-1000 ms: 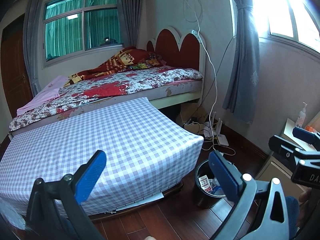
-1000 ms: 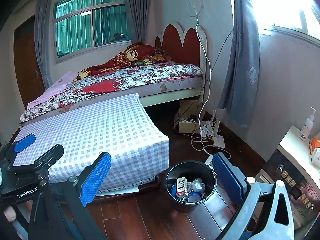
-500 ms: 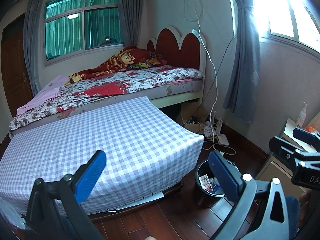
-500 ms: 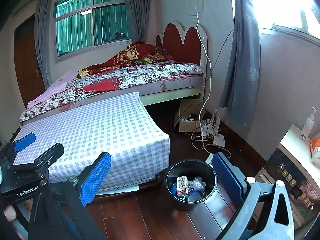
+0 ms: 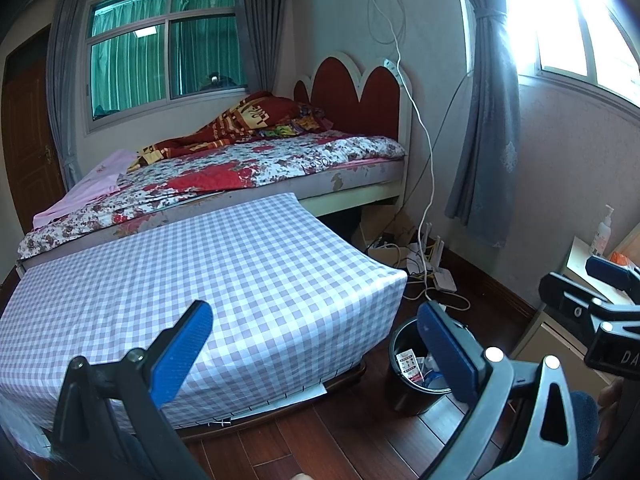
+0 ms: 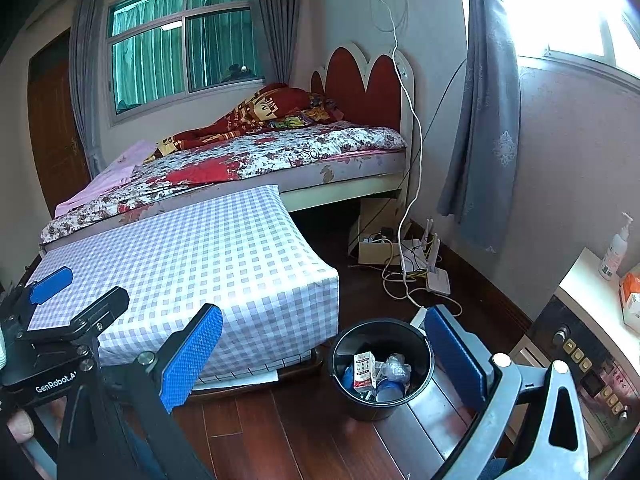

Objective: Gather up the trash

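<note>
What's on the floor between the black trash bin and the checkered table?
Nothing: in the right wrist view only bare dark wood floor separates the trash bin from the checkered table.

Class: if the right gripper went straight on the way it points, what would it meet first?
Probably the checked cover near its corner; the open right gripper aims just above the bin. Depth is unclear.
</note>
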Demonstrator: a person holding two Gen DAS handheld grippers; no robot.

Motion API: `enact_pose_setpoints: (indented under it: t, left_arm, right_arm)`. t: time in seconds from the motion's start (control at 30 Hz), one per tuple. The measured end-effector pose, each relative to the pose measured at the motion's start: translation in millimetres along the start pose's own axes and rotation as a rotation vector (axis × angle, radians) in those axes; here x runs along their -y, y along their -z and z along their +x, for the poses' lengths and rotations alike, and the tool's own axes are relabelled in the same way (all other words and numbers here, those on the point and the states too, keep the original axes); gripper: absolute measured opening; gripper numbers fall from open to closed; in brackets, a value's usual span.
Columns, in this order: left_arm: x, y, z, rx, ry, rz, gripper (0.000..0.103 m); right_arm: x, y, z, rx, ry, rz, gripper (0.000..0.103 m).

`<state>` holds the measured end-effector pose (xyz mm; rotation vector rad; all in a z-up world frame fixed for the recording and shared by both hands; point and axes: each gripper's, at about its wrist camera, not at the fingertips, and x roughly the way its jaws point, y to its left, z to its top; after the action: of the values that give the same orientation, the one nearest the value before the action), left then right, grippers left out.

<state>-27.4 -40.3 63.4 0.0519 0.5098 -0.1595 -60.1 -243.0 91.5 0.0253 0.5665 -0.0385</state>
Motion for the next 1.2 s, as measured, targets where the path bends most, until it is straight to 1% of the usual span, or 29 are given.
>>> enact_pose_setpoints:
  t: [0.83, 1.1, 1.2]
  left_arm:
    - [8.0, -1.1, 1.4, 0.001, -0.001, 0.007, 0.102]
    - [9.8, -2.2, 4.4, 0.005, -0.005, 0.039, 0.102]
    - [9.3, -2.7, 5.2, 0.005, 0.008, 0.04, 0.102]
  right_arm:
    - [-0.2, 3.9, 0.4, -0.007, 0.003, 0.001, 0.102]
    - [-0.7, 4.2, 0.9, -0.008, 0.002, 0.0, 0.102]
    - [-0.1, 4.3, 0.8, -0.007, 0.003, 0.0, 0.102]
